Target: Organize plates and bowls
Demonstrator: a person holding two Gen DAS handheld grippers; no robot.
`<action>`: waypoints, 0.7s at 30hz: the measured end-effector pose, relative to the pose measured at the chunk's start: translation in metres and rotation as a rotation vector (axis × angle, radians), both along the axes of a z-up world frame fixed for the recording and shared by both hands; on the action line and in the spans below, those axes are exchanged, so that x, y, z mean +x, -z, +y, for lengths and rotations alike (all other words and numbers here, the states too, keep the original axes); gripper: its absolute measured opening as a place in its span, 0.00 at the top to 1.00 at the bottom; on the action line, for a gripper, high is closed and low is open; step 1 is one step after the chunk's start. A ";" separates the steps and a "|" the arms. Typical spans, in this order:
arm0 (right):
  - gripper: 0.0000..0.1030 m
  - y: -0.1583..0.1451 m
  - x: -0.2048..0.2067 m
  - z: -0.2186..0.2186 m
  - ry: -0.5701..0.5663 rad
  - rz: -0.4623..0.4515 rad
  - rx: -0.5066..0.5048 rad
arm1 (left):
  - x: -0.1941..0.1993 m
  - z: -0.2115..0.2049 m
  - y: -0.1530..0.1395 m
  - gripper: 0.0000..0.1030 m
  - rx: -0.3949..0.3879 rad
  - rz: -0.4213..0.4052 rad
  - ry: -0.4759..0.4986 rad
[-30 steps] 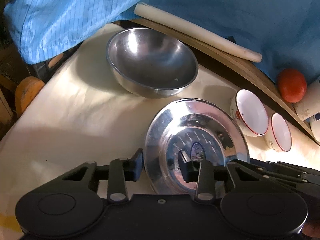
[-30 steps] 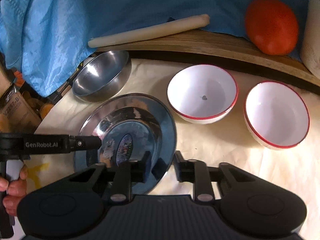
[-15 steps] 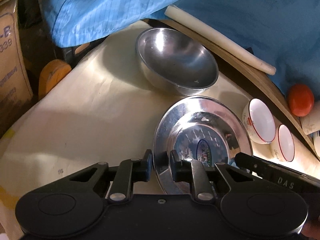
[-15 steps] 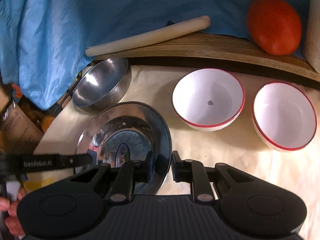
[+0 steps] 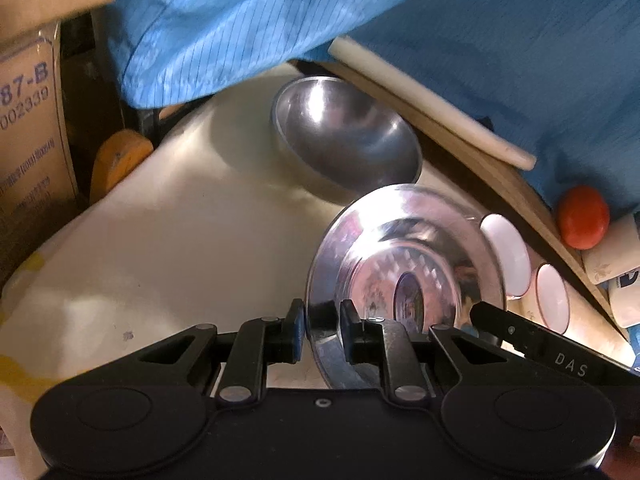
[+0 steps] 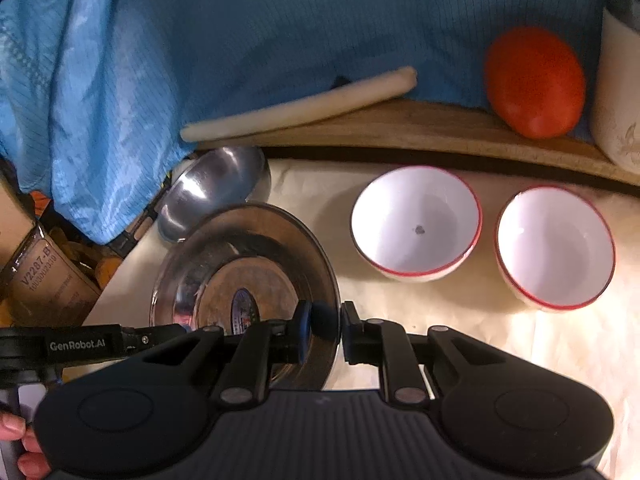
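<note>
A shiny steel plate (image 5: 400, 248) (image 6: 240, 256) with a sticker in its middle is held over the cream tabletop, tilted. My left gripper (image 5: 322, 328) is shut on its left rim. My right gripper (image 6: 322, 330) is shut on its right rim. Each gripper's black body shows at the edge of the other's view. A steel bowl (image 5: 344, 140) (image 6: 216, 188) sits just behind the plate. Two white bowls with red rims (image 6: 416, 220) (image 6: 556, 248) stand side by side to the right.
Blue cloth (image 6: 280, 20) hangs along the back. A white stick (image 6: 300, 108) and an orange-red ball (image 6: 534, 80) lie on a curved wooden board (image 6: 400, 128). Cardboard boxes (image 5: 28, 120) stand off the table's left edge. A white cup (image 6: 620, 92) is far right.
Both grippers have closed on the plate's rim. The left view has swung left and pulled back, and the plate now stands more tilted and overlaps the steel bowl.
</note>
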State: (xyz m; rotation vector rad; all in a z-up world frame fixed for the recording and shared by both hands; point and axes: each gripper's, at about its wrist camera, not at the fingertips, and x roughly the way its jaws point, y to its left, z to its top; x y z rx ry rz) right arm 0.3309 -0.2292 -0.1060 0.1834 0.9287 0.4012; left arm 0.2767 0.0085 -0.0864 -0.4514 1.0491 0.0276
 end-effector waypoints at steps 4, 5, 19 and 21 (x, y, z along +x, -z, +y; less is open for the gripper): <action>0.83 -0.008 -0.005 -0.004 0.027 -0.022 0.009 | 0.000 -0.003 -0.008 0.81 -0.007 -0.019 0.007; 0.83 -0.010 -0.007 -0.006 0.033 -0.027 0.009 | 0.000 -0.005 -0.010 0.81 -0.008 -0.025 0.011; 0.84 -0.040 -0.053 -0.032 0.112 -0.109 -0.011 | -0.005 -0.033 -0.025 0.80 -0.028 -0.056 0.153; 0.84 -0.040 -0.061 -0.036 0.131 -0.108 -0.010 | -0.008 -0.038 -0.025 0.80 -0.028 -0.056 0.180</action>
